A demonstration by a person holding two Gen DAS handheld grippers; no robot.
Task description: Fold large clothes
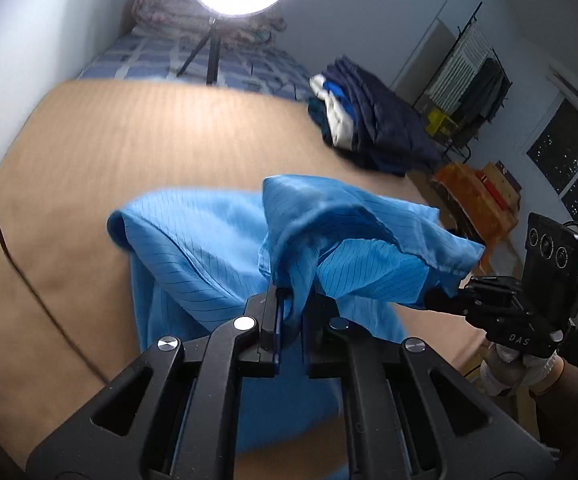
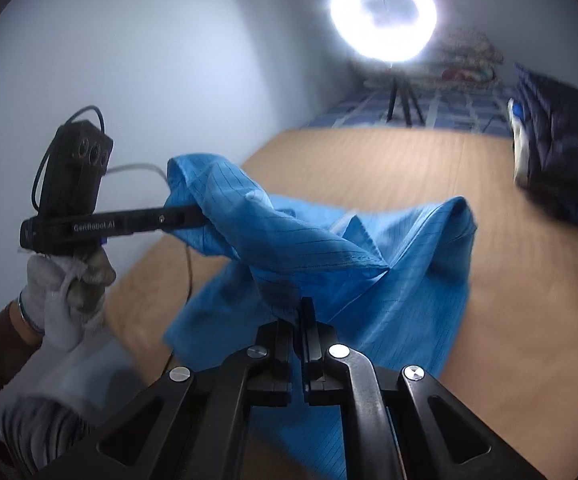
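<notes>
Left gripper (image 1: 289,308) fingers clamp fold of light-blue pinstriped fabric garment (image 1: 209,248). Right gripper (image 2: 299,320) fingers pinch same garment (image 2: 329,264), lifted above tan wooden counter (image 1: 129,140).

Light-blue pinstriped garment (image 1: 209,256); bunched, partly lifted off tan surface

The left gripper's (image 1: 289,308) fingertips are buried in folds of the blue garment (image 1: 209,256). Ahead and to the right, the dark clothes pile (image 2: 565,148) is motion-blurred and cut off by the frame edge.
</notes>
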